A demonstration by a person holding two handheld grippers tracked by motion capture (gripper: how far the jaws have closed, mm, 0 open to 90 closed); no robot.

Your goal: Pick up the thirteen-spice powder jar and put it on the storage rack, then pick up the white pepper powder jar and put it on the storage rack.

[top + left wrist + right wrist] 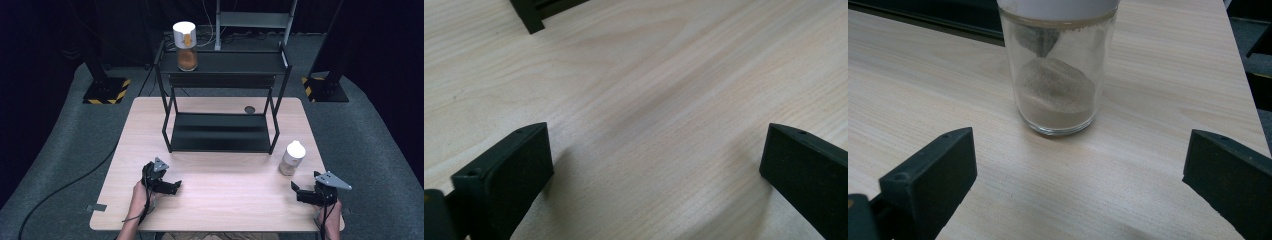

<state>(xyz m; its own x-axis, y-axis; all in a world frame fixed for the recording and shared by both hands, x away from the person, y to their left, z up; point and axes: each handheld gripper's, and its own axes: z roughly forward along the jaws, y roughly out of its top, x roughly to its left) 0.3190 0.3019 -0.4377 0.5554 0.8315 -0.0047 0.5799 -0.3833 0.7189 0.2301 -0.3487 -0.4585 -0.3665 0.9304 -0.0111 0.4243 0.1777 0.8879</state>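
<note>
**Right gripper lined up on the nearer jar, left one waiting**

Closest to the person, both hands rest low over the front of the desk (pixel 215 205). The left gripper (pixel 170 186) sits at the near left with its jaws spread wide and nothing between them; in the left gripper view there is bare wood grain under them and a black foot of the rack (pixel 530 19) at the top edge. It looks parked, kept out of the way while the other hand works.

The right gripper (pixel 298 192) is at the near right corner, its jaws likewise released and empty. In the right gripper view the glass jar (pixel 1058 75) stands upright straight ahead, centred in the gap between the jaws but apart from them. That framing suggests an approach in hand: open wide enough to take the jar's body, aimed low at the glass rather than at the white lid.

The jar holds a pale brown powder, heaped a little to one side. From the high view it stands near the desk's right edge, just in front of the rack's right front leg.

Beyond it is the two-tier black rack (pixel 222 132), lower shelf bare. On the top shelf, at its left end, a second jar (pixel 185 46) with orange contents is set upright, which makes me think the near one is meant to join it.
</note>
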